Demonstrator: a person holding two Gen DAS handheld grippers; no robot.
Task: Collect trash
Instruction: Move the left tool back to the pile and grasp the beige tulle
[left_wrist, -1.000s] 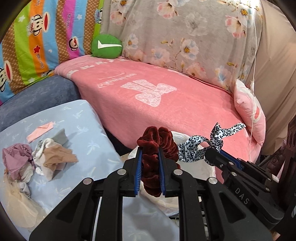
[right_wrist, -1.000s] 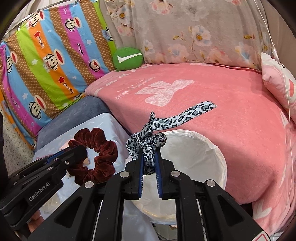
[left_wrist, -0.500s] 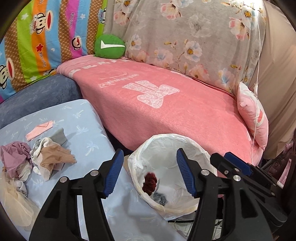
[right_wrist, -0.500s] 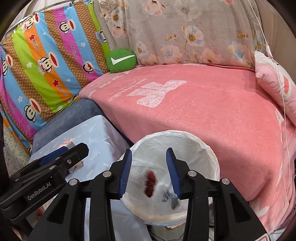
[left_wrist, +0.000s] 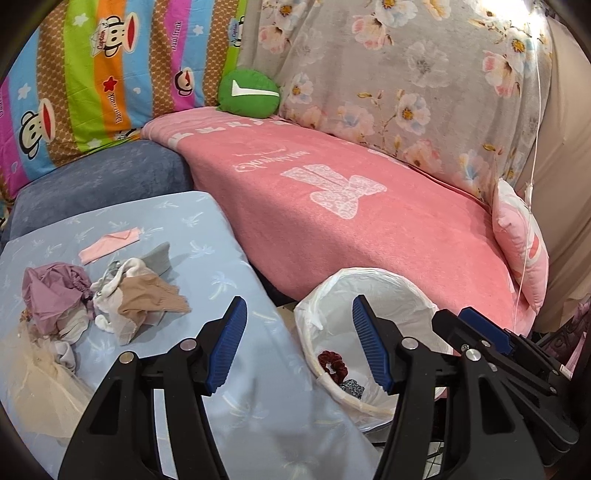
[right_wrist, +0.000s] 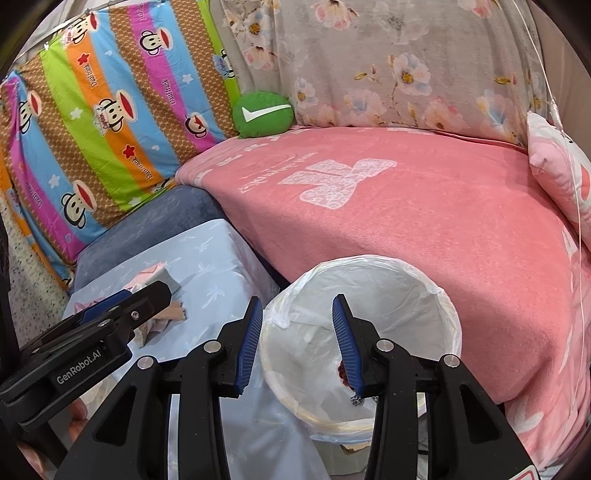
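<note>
Both the left gripper (left_wrist: 299, 343) and the right gripper (right_wrist: 297, 341) gape empty above the lined bin (left_wrist: 402, 291), where the red scrunchie (left_wrist: 332, 365) and leopard-print scrunchie (left_wrist: 352, 387) lie, while a pile of scraps (left_wrist: 110, 299) left of the bin awaits collecting.

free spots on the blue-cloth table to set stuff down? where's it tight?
Bare blue cloth runs along the table's edge between the clothes pile and the lined bin, and near the front by the left claw. The pink blanket is wide open. Crowded: the left side, with the pile and a pink envelope.
</note>
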